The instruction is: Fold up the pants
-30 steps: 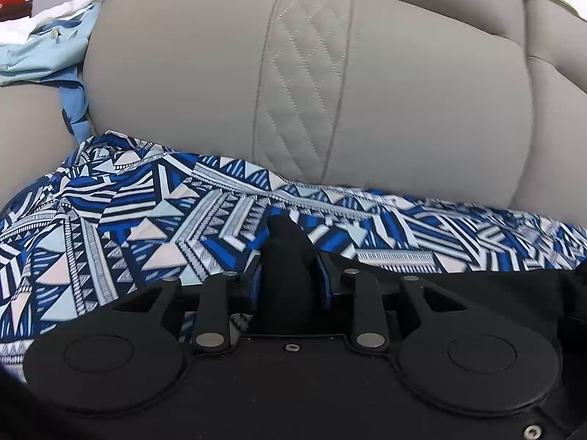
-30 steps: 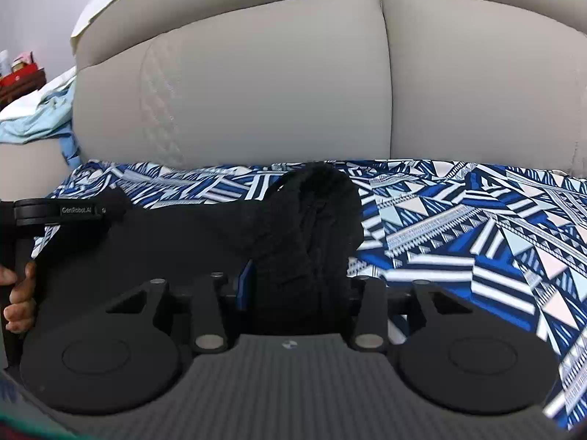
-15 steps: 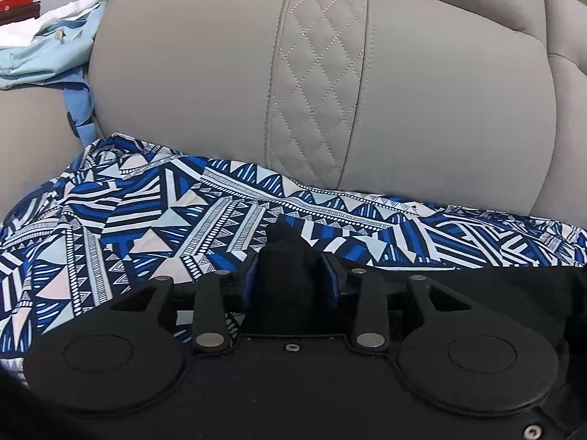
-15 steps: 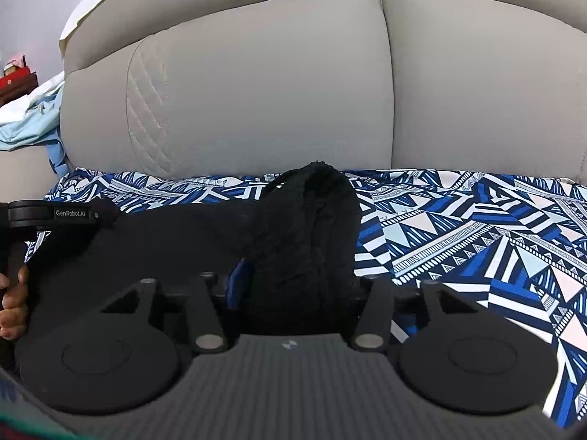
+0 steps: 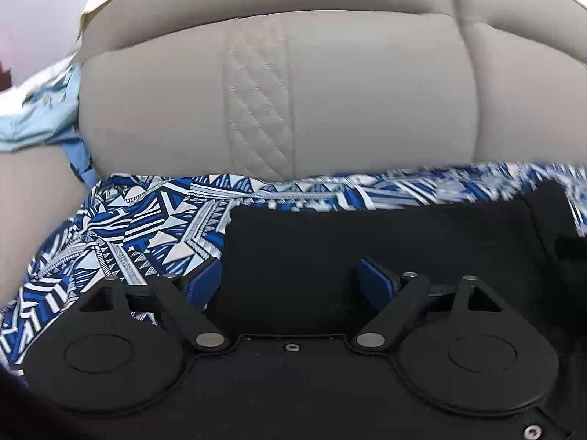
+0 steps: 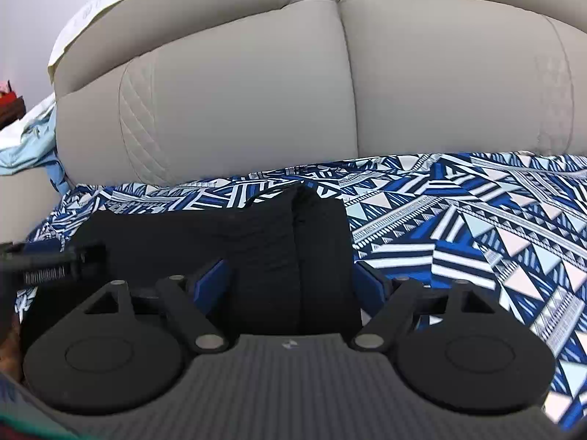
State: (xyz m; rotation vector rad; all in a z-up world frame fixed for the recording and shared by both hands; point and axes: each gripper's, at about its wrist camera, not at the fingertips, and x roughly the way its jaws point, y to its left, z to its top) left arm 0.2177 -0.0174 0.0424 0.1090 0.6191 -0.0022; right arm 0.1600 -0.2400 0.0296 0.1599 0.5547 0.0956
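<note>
Black pants (image 5: 367,242) lie flat on a blue-and-white patterned cloth (image 5: 139,227) on the sofa seat. My left gripper (image 5: 291,282) is open, its blue pads apart over the pants' left part, holding nothing. In the right wrist view the pants (image 6: 227,234) show a folded ridge at their right edge. My right gripper (image 6: 291,282) is open around that edge, pads apart. The left gripper's tool (image 6: 51,260) shows at the far left of the right wrist view.
The grey sofa backrest (image 5: 330,91) rises just behind the pants. A light blue garment (image 5: 40,117) lies on the armrest at the left. The patterned cloth (image 6: 477,227) spreads wide to the right.
Both grippers have opened and let go of the pants, which now lie flat on the cloth. Both have pulled back a little.
</note>
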